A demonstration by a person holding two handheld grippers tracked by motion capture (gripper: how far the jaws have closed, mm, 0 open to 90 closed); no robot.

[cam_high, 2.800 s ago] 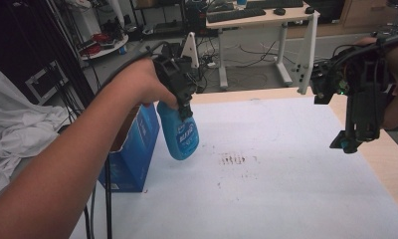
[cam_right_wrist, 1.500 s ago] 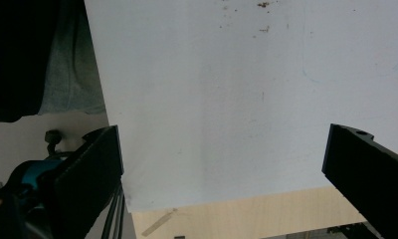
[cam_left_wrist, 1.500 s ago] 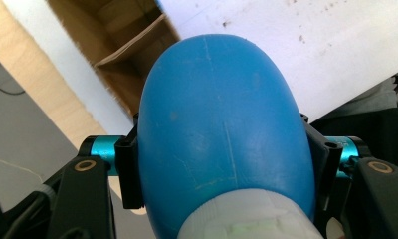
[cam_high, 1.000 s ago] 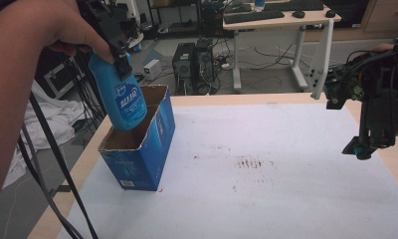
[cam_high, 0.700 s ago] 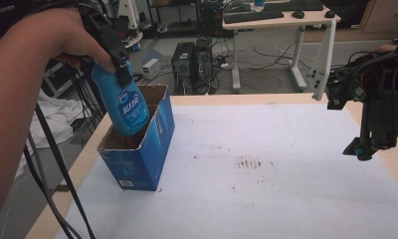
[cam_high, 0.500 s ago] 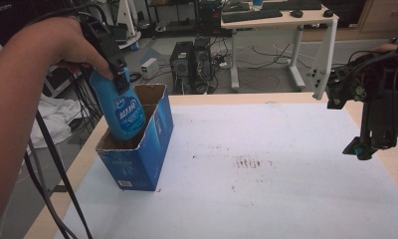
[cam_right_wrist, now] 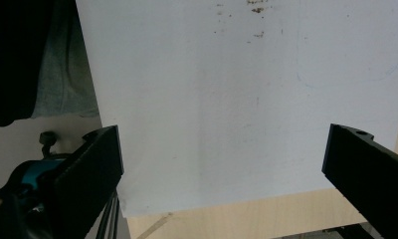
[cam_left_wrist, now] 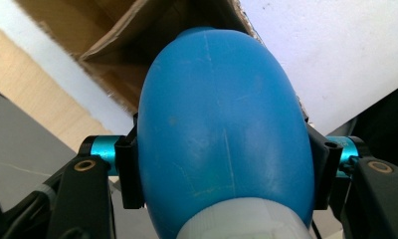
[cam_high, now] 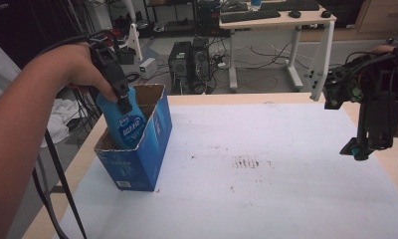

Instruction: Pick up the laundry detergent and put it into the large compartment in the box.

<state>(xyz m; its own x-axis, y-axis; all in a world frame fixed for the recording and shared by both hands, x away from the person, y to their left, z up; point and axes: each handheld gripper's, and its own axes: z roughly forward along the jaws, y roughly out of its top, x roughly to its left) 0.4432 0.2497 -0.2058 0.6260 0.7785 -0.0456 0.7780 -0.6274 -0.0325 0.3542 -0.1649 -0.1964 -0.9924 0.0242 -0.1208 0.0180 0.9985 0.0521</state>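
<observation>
Nearest in the high view, the person's left forearm point(cam_high: 23, 149) comes in from the lower left, with a black cable hanging below it. Its hand grips the left tongs point(cam_high: 118, 94), which are clamped on a blue bottle point(cam_high: 125, 124). In the left gripper view the two black jaws press against the bottle's sides just above its white cap, so the bottle hangs bottom down. The bottle is tilted and its lower half sits inside an open blue cardboard box point(cam_high: 147, 149); the label and upper part stand above the rim. The box stands upright at the left edge of a white sheet point(cam_high: 266, 199) that covers most of the wooden desk point(cam_high: 391, 164).

In the middle of the sheet lies a patch of small dark stains point(cam_high: 247, 162).

Over the right side of the desk the right tongs point(cam_high: 357, 151) hang above the surface, pointing down. In the right gripper view their jaws stand wide apart with nothing between them, the white sheet and a strip of bare wood below.

Beyond the desk a second table point(cam_high: 276, 20) carries keyboards, with computer towers point(cam_high: 189, 59) and cables on the floor beneath.
</observation>
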